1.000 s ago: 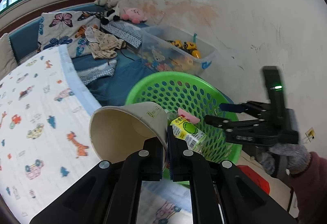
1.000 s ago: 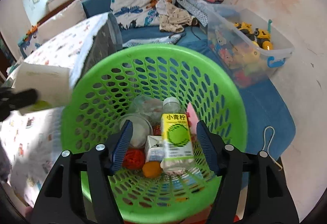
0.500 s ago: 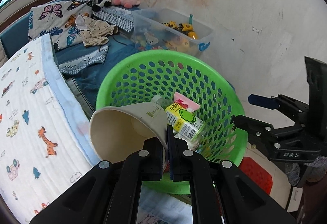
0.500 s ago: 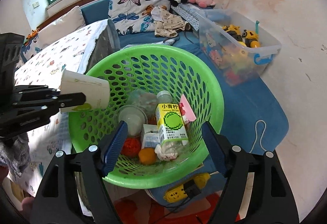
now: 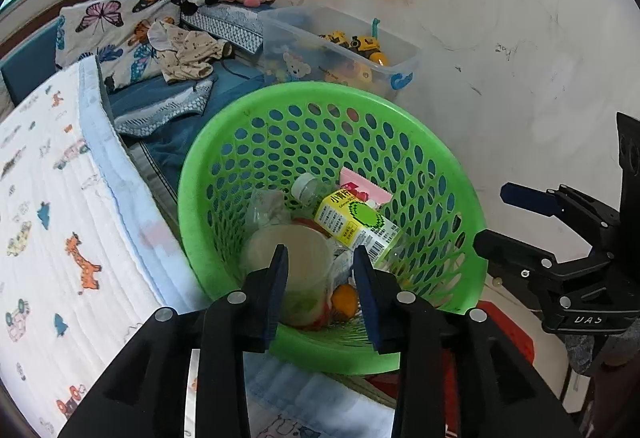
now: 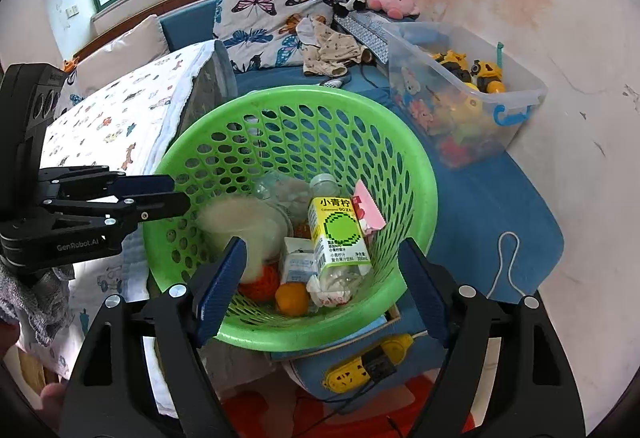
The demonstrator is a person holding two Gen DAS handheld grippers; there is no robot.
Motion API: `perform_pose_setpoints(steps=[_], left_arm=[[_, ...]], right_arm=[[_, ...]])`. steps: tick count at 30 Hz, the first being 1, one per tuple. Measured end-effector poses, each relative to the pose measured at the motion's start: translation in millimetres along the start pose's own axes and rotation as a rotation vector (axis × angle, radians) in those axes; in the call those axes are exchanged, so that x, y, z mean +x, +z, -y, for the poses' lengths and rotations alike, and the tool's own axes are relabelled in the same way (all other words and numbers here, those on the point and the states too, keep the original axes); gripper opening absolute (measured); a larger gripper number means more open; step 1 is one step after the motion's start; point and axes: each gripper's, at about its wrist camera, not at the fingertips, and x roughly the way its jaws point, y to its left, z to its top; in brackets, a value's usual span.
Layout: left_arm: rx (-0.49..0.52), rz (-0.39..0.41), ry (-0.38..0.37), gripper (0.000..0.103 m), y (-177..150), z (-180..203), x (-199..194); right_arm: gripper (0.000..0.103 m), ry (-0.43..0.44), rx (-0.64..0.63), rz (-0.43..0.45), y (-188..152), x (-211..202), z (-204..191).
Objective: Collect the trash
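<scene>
The left gripper (image 5: 320, 288) is released, fingers spread, above the green basket (image 5: 256, 142). The paper cup (image 5: 290, 258) lies inside it (beside the lime-drink bottle (image 6: 338, 238)). The right gripper (image 6: 320, 284) is also spread wide, empty.

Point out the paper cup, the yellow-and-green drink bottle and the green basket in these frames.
paper cup (image 5: 296, 258), left wrist view, on its inner wall just below the rim.
yellow-and-green drink bottle (image 6: 338, 230), right wrist view, on the green circle of its label.
green basket (image 6: 280, 98), right wrist view, on the far rim.
</scene>
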Motion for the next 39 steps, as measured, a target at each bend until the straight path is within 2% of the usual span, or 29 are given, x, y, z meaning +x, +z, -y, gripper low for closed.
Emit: perform_pose_setpoints(steps=[3,7,13,19,26,39], left_arm=[[-0.006,0.006,-0.003,0.032,-1.5,-0.9,-4.9],[-0.01,0.024,0.005,0.037,-3.2,-1.9,-15.5],[-0.003,0.087,0.057,0.063,-13.8,-8.0,-46.4],[-0.05,0.133,0.095,0.071,-27.5,-26.3,-76.4],[-0.107,0.185,0.165,0.088,-53.8,-50.8,-111.3],[-0.226,0.258,0.295,0.096,-95.9,-90.6,-170.3]], right_arm=[[0.078,-0.001,0.005,0.003,-1.1,-2.7,0.0],[0.078,0.002,0.007,0.01,-2.1,-6.6,-2.4],[0.082,0.013,-0.006,0.035,-5.5,-15.8,-17.2],[0.085,0.034,-0.036,0.06,-6.3,-22.7,-43.2],[0.089,0.057,-0.065,0.071,-8.5,-25.0,-80.5],[0.097,0.105,-0.101,0.091,-12.1,-33.1,-142.1]])
